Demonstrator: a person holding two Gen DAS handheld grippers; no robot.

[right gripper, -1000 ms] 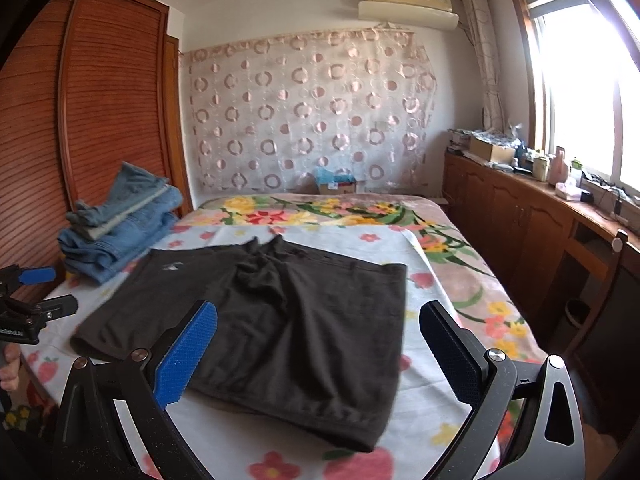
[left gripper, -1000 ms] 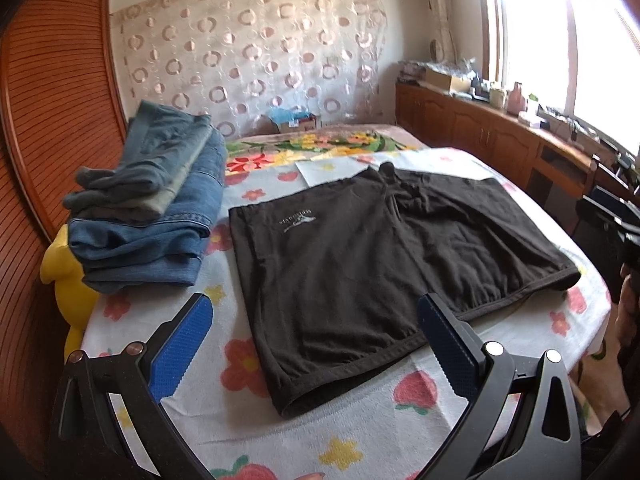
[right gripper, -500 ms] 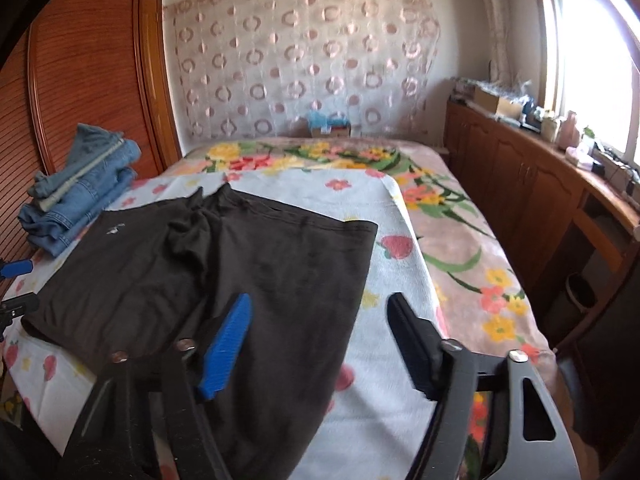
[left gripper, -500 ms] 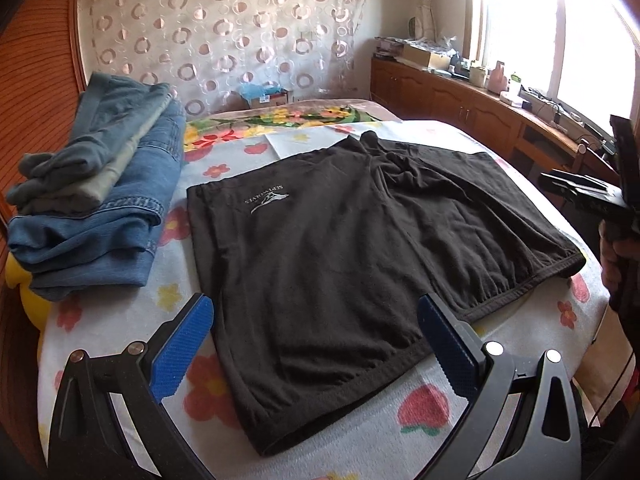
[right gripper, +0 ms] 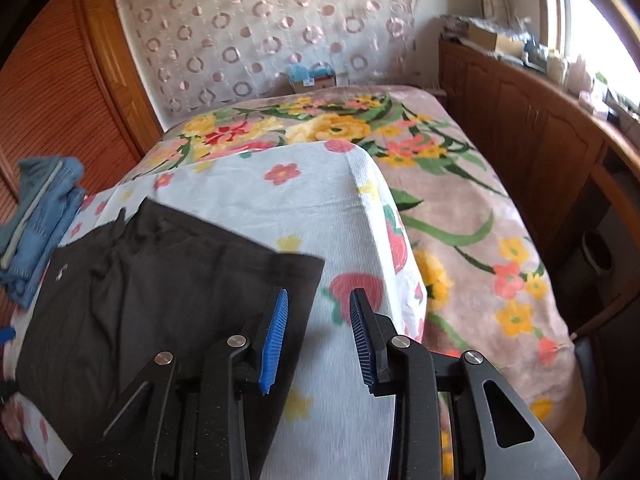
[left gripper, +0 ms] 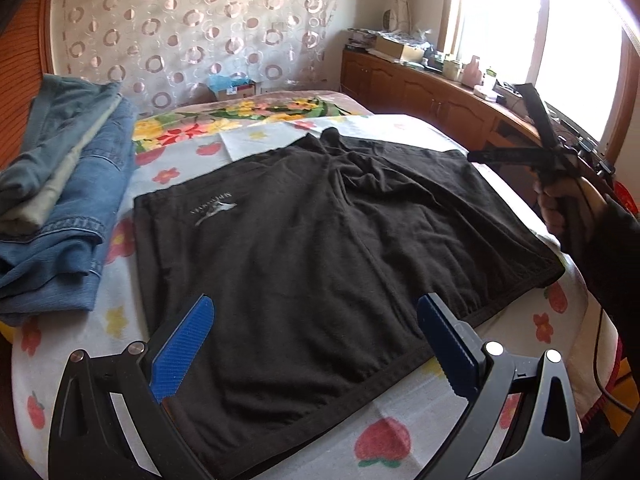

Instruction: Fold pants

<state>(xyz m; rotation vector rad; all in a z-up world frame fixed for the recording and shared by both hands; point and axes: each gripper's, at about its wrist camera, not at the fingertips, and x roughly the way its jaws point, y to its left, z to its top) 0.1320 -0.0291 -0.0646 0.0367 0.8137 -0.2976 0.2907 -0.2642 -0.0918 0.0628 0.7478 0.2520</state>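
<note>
Left claw (left gripper: pixel 316 344) wide open, empty, over pants (left gripper: pixel 320 240) near waistband. Right claw (right gripper: pixel 318 336) part open, empty, its left finger over pants' right edge, right finger over sheet (right gripper: pixel 320 196). Pants likely light, limp, prone to bunching; pinch hem corners. Black, flat on bed, small logo, crotch wrinkled. Jeans (left gripper: pixel 60 200) left of left claw.

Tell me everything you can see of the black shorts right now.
The black shorts lie spread flat and unfolded on the flowered sheet, soft dark knit, elastic waistband nearest the left gripper, a small pale logo on one leg and wrinkles at the crotch. Neither gripper holds them; the right gripper hovers open by one edge.
</note>
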